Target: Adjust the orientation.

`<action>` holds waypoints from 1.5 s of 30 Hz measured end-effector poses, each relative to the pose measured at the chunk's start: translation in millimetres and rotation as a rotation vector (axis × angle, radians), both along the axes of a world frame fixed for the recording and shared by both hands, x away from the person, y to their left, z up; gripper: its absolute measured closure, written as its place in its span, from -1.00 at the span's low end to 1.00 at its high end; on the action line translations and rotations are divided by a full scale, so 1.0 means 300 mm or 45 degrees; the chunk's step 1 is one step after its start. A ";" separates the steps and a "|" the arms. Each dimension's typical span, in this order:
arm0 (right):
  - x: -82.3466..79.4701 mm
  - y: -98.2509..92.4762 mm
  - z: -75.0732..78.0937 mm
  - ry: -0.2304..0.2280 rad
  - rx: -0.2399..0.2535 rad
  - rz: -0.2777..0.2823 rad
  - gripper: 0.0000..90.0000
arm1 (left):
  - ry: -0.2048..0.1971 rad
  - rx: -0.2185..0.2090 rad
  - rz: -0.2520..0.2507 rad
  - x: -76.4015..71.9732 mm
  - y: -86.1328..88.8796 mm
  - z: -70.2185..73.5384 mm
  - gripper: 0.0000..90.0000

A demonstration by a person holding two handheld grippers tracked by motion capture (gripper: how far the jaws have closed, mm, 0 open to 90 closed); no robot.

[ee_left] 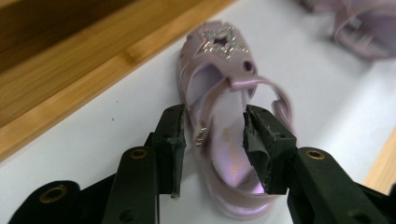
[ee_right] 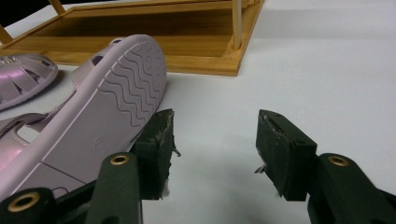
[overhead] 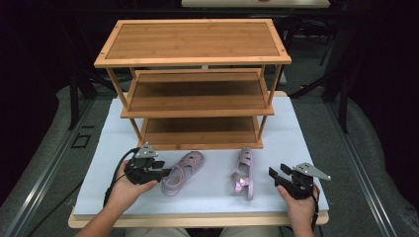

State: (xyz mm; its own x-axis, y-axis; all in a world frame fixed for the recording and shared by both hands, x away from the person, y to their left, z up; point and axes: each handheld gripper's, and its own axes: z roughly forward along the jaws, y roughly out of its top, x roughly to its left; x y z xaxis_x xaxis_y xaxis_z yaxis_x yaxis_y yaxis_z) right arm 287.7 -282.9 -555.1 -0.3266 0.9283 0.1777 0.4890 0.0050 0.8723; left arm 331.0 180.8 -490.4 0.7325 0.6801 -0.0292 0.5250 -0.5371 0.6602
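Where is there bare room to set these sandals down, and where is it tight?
All three levels of the wooden rack are bare. The white mat is free right of the rack and between the two sandals. It is crowded at the front: the left sandal sits by the left tongs, the tipped right sandal near the right tongs.

Two pale pink sandals, one (overhead: 183, 172) bearing a glittering silver star on its toe, the other (overhead: 243, 174) tipped to show a wavy-ridged sole, lie on a white mat (overhead: 207, 197). Behind stands a honey-brown wooden rack (overhead: 192, 59). Both grippers (overhead: 163, 174) (overhead: 273, 176) are black.
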 end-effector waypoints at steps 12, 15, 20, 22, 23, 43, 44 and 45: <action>0.002 -0.003 -0.005 0.000 0.008 0.004 0.03 | 0.113 0.324 -0.065 0.054 -0.085 -0.020 0.78; 0.001 -0.007 -0.003 0.008 0.010 0.002 0.03 | 0.132 0.408 -0.099 0.056 -0.086 -0.006 0.82; 0.001 -0.008 -0.005 0.000 0.026 0.000 0.03 | 0.211 0.493 -0.099 0.061 -0.050 0.011 0.82; 0.002 -0.008 -0.006 0.001 0.028 0.002 0.03 | 0.237 0.486 -0.090 0.065 -0.036 0.013 0.82; 0.003 -0.007 -0.006 0.003 0.030 0.003 0.03 | 0.281 0.476 -0.076 0.072 -0.021 0.016 0.81; 0.007 -0.008 -0.013 0.016 0.047 0.008 0.03 | 0.482 0.605 -0.122 0.160 -0.090 -0.003 0.63; 0.007 -0.007 -0.013 0.018 0.049 0.009 0.03 | 0.485 0.607 -0.120 0.161 -0.093 -0.007 0.63; 0.007 -0.007 -0.013 0.018 0.049 0.009 0.03 | 0.485 0.607 -0.120 0.161 -0.093 -0.007 0.63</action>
